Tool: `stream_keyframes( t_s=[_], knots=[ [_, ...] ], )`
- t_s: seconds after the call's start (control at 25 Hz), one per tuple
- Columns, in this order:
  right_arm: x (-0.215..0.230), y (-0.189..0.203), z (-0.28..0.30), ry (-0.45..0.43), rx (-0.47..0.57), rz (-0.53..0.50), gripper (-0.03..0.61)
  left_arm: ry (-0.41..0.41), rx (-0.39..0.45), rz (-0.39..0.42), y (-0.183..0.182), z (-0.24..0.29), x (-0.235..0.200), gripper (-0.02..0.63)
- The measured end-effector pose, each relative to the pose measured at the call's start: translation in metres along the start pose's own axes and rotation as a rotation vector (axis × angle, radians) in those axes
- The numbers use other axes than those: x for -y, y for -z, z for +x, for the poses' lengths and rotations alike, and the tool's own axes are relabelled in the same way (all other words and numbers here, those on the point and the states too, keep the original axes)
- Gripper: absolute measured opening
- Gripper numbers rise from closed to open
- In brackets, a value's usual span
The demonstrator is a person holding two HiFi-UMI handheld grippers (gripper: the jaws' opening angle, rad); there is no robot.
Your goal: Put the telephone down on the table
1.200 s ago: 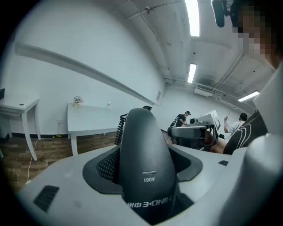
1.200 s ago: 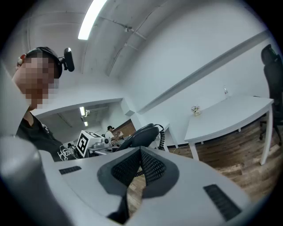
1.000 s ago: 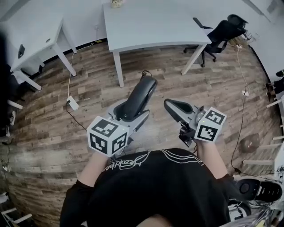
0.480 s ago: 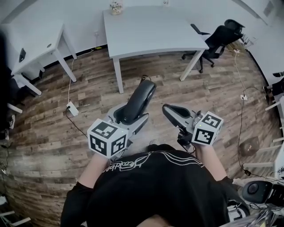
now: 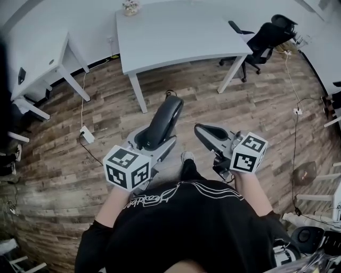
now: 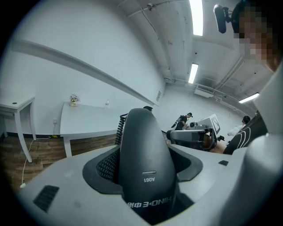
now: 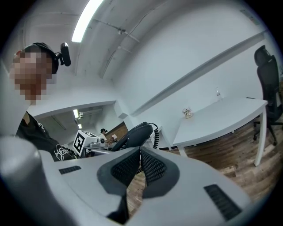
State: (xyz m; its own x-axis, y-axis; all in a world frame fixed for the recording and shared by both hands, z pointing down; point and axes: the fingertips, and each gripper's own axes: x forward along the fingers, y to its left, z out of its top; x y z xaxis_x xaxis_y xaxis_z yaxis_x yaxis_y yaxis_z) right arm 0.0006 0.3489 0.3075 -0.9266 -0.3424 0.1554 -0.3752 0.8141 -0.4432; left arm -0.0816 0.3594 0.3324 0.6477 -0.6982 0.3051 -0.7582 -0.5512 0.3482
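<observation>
Ahead, across open brown wood-plank floor (image 5: 224, 106), a wide white rectangular table (image 5: 181, 32), its top bare but for a small pale ornament (image 5: 130, 6) at the far left edge. Room to reach in along the near side, between the white legs. Near its right end, a black wheeled office chair (image 5: 261, 40). Well apart at left, a second white table (image 5: 37, 48). Low at left, a white power strip (image 5: 87, 133) with thin cables. Jutting forward from the left gripper (image 5: 149, 139), a black telephone handset (image 5: 162, 120).
</observation>
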Motion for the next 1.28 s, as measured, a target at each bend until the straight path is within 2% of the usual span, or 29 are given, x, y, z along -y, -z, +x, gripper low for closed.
stream_keyframes(
  t_s=[0.16, 0.4, 0.68, 1.0, 1.28],
  knots=[
    [0.057, -0.016, 0.004, 0.000, 0.018, 0.036, 0.040, -0.023, -0.024, -0.019, -0.010, 0.044, -0.021, 0.298],
    [0.145, -0.047, 0.018, -0.020, 0.000, 0.037, 0.040, -0.045, -0.058, -0.048, -0.036, 0.131, -0.059, 0.298],
    [0.239, -0.086, 0.005, -0.024, 0.008, 0.064, 0.040, -0.071, -0.075, -0.074, -0.069, 0.232, -0.083, 0.298],
    [0.274, -0.127, -0.004, -0.041, 0.049, -0.020, 0.040, -0.072, -0.048, -0.042, -0.103, 0.273, -0.081, 0.298],
    [0.296, -0.149, 0.017, -0.036, 0.054, -0.053, 0.040, -0.074, -0.011, -0.027, -0.128, 0.288, -0.108, 0.298]
  ],
)
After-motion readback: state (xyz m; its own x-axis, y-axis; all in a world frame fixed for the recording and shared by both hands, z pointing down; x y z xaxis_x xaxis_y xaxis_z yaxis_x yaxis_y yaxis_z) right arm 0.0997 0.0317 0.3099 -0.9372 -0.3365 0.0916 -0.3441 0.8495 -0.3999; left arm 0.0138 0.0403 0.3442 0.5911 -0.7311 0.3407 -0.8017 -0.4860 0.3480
